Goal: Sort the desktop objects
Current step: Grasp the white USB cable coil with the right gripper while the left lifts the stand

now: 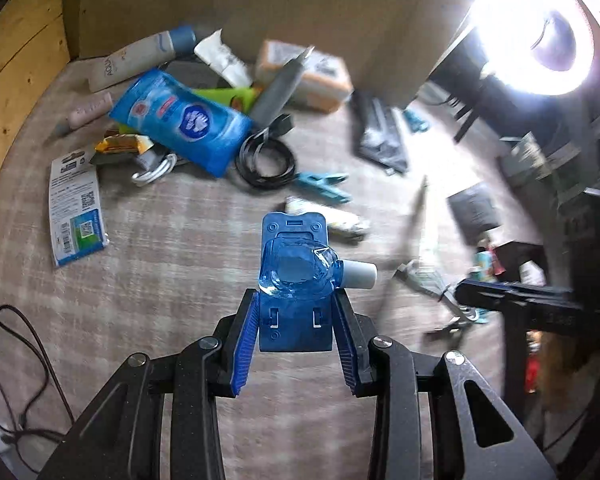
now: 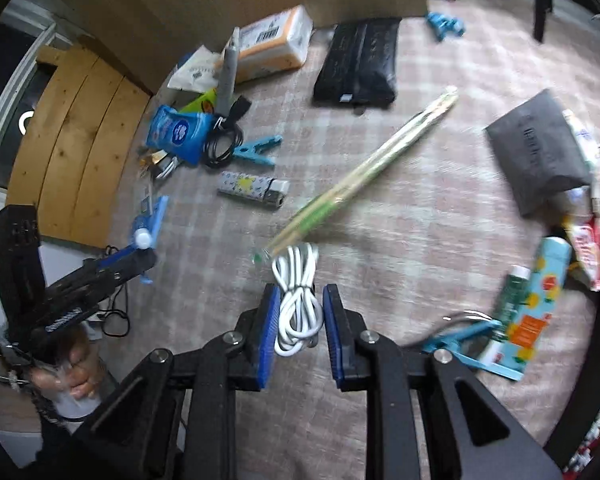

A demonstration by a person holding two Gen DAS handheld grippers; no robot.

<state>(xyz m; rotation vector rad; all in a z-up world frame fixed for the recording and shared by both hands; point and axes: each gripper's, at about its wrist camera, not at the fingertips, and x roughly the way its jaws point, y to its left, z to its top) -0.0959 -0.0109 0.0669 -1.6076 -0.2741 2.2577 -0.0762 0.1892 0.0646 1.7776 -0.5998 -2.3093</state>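
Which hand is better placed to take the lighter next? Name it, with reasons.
Left, probably: the lighter lies straight ahead just past the left gripper, but off to the side of the right gripper. Both are full, blue bottle and white cable, so unload first.

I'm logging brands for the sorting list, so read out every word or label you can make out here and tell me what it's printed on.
"AQUA": on the white tube at the back of the pile.
Blue wipes pack: round logo and red patch, words too blurred to read.
White card: QR codes and barcode, print too small.
Orange-and-white pack: barcode only, digits unreadable.
Grey pouch: lettering blurred.
Patterned carton: no readable text.
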